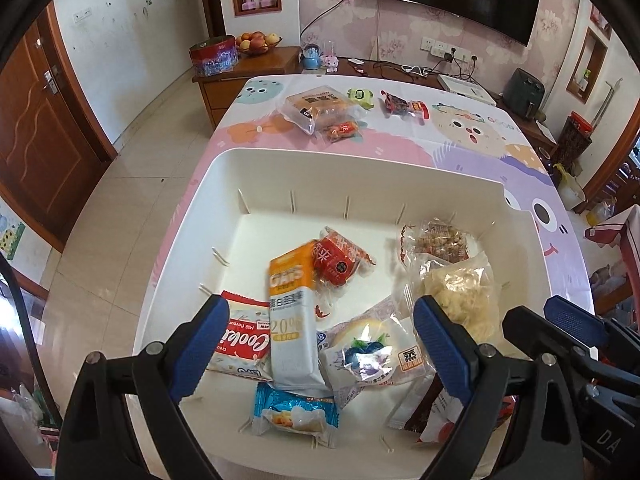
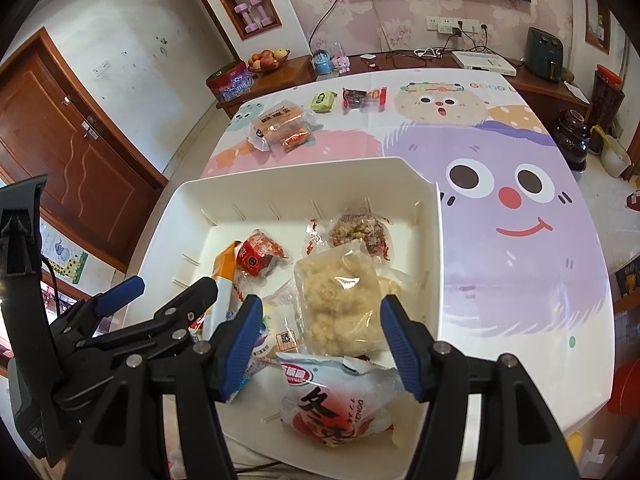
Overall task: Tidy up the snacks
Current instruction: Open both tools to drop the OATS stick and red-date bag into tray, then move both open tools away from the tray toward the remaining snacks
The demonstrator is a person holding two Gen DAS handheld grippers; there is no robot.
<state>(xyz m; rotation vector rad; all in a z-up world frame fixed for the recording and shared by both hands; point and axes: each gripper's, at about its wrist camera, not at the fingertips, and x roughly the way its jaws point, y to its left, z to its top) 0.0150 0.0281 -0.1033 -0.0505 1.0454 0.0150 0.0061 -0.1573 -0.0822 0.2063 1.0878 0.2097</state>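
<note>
Both claws hover over the white bin, jaws parted and empty: the left claw wide above the tall oat bar, the right claw narrower above the pale rice-puff bag. Nothing is gripped. Most snacks already lie inside the bin. Beyond it on the tabletop remain a bread bag, a green packet and a dark red packet. Best to lift clear of the far rim, then approach each low and centred.
</note>
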